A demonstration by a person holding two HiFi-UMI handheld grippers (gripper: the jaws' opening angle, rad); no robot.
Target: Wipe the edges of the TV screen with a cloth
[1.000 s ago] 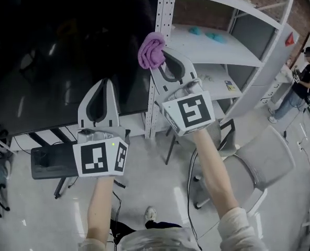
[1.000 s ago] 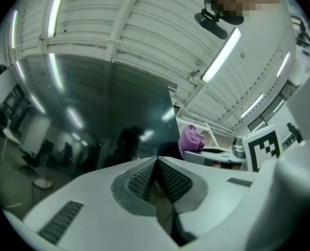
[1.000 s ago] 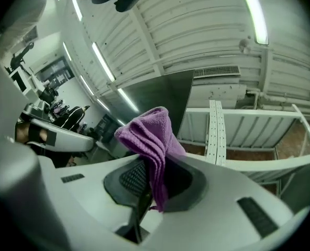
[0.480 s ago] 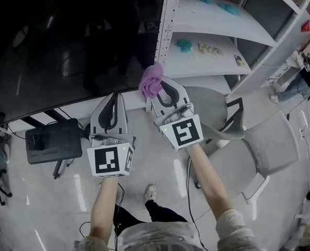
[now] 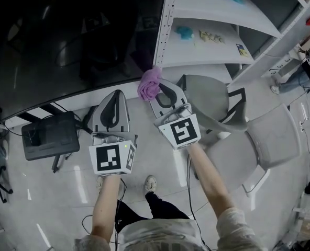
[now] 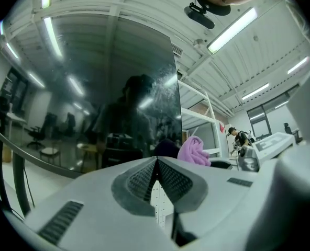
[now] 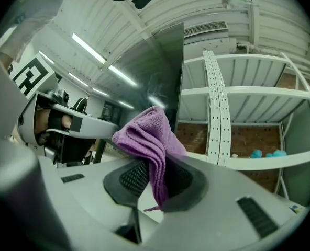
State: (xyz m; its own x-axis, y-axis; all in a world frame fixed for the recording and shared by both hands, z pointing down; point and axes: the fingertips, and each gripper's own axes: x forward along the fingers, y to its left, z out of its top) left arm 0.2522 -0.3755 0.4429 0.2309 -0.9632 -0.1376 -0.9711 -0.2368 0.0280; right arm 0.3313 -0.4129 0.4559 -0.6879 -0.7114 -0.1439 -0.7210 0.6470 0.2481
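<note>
1. Head view: a dark TV screen [image 5: 66, 35] fills the upper left, with its lower edge slanting up to a bottom right corner beside a white shelf rack [image 5: 218, 20]. Grey chairs [image 5: 212, 101] are seen on the floor to the right.
2. A left gripper [image 5: 114, 94] is held below the screen's lower edge. In the left gripper view its jaws [image 6: 156, 163] are pressed together with nothing between them, and the screen [image 6: 92, 98] lies ahead.
3. A right gripper [image 5: 162, 88] is held just right of the left one. In the right gripper view it [image 7: 154, 174] is clamped on a folded purple cloth [image 7: 147, 137], with a bunch standing above the jaws and a short tail hanging below.
4. The cloth [image 5: 150, 82] is placed at the screen's bottom right corner, between the dark panel and the rack's post. Contact with the frame cannot be made out for certain.
5. Change: a second ago the cloth was held about halfway up the right edge. It has since been drawn down along that edge to the corner, and the left gripper has been lowered with it.
6. Meaning, as a judgement: the lower half of the right edge looks covered, and the lower edge would be taken next, with the cloth turned leftward along it.
</note>
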